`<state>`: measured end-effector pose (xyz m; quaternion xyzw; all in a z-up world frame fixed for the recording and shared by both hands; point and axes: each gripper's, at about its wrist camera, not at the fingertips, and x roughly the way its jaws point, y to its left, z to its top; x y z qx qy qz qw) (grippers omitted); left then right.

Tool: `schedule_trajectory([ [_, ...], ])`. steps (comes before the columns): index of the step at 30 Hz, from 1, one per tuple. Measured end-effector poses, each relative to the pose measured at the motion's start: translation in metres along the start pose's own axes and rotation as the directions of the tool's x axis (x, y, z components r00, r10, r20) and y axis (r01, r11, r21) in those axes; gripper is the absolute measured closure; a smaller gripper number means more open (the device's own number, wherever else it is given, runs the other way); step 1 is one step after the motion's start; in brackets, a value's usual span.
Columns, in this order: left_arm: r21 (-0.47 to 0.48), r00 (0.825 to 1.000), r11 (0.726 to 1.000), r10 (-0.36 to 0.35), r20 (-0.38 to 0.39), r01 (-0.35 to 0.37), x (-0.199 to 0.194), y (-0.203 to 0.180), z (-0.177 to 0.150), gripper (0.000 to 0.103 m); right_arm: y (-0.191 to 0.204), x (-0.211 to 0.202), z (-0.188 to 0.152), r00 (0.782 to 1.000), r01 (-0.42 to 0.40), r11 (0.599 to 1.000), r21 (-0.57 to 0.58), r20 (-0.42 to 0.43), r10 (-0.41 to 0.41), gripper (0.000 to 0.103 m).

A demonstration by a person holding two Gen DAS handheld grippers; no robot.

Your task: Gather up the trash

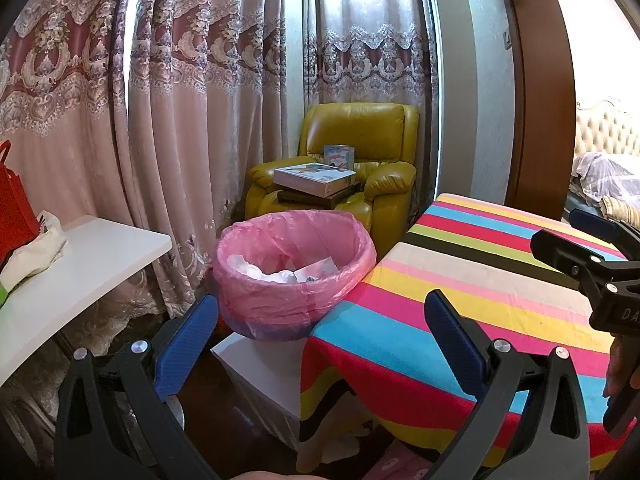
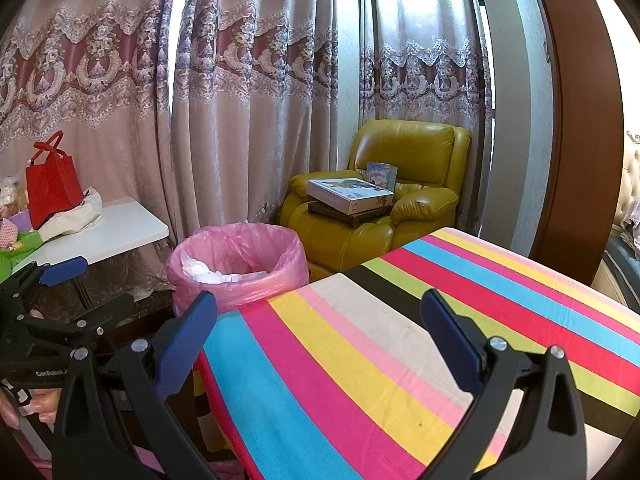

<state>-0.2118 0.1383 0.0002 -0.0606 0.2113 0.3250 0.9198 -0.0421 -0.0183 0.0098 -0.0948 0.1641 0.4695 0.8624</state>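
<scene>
A bin lined with a pink bag [image 1: 294, 272] stands left of the striped table [image 1: 480, 280] and holds white crumpled paper and wrappers [image 1: 288, 270]. It also shows in the right wrist view [image 2: 238, 266]. My left gripper [image 1: 320, 340] is open and empty, low in front of the bin, over the table's left corner. My right gripper [image 2: 318, 340] is open and empty above the striped tablecloth [image 2: 380, 340]. The right gripper shows at the right edge of the left wrist view [image 1: 592, 256], the left gripper at the left edge of the right wrist view [image 2: 60, 276].
A yellow armchair [image 1: 360, 160] with boxes [image 1: 314, 178] on its seat stands behind the bin. A white side table [image 2: 120, 228] at left carries a red bag [image 2: 50, 184] and cloth. Curtains [image 1: 180, 100] hang behind. A bed [image 1: 604, 176] shows far right.
</scene>
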Motion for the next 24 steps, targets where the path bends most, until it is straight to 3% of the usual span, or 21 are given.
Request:
schedule_trajectory([
  [15, 0.032, 1.000, 0.999, 0.015, -0.009, -0.015, -0.0015, -0.0076, -0.0041, 0.006, 0.0070, 0.0035, -0.0029, 1.000, -0.005, 1.000, -0.003, -0.002, 0.005, 0.004],
  [24, 0.007, 0.997, 0.997, 0.075, 0.028, -0.076, -0.0035, -0.0046, -0.0034, 0.006, 0.0083, 0.0012, -0.0021, 1.000, 0.000, 1.000, 0.004, 0.004, 0.000, 0.004],
])
